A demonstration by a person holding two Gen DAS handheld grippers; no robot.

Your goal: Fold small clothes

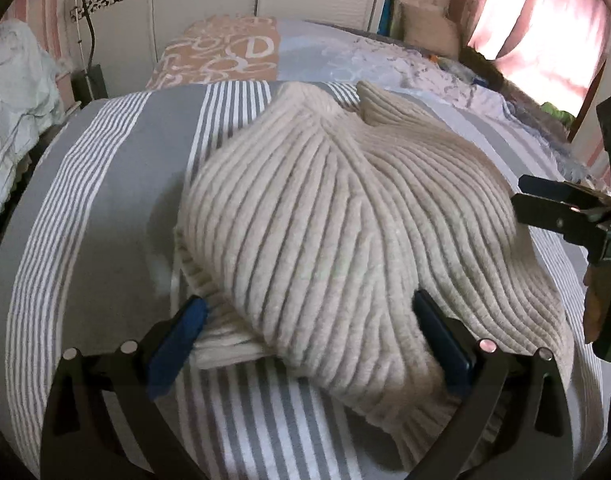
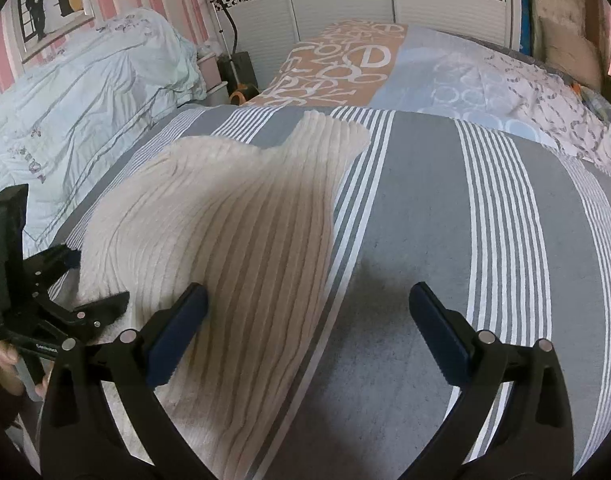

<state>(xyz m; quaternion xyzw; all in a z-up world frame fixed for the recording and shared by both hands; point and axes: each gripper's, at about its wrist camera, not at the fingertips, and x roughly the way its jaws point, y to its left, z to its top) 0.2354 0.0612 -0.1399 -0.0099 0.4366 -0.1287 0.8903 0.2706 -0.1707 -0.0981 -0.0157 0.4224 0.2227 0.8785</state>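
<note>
My left tongs [image 1: 309,332] are spread wide w/ the near hem of the sweater [image 1: 345,216] between the pads, not clamped, I'd say so I can pinch that edge next. Right tongs [image 2: 309,332] are also apart, left pad over the sweater's side, right pad over bare bedspread [image 2: 425,208], prob. lined up on that edge to grab it. Sweater's cream, thick ribbed knit, lying on the striped gray bedspread, partly folded and bunched: humps in the middle, one piece sticking out toward the far end. Looks soft, floppy.
</note>
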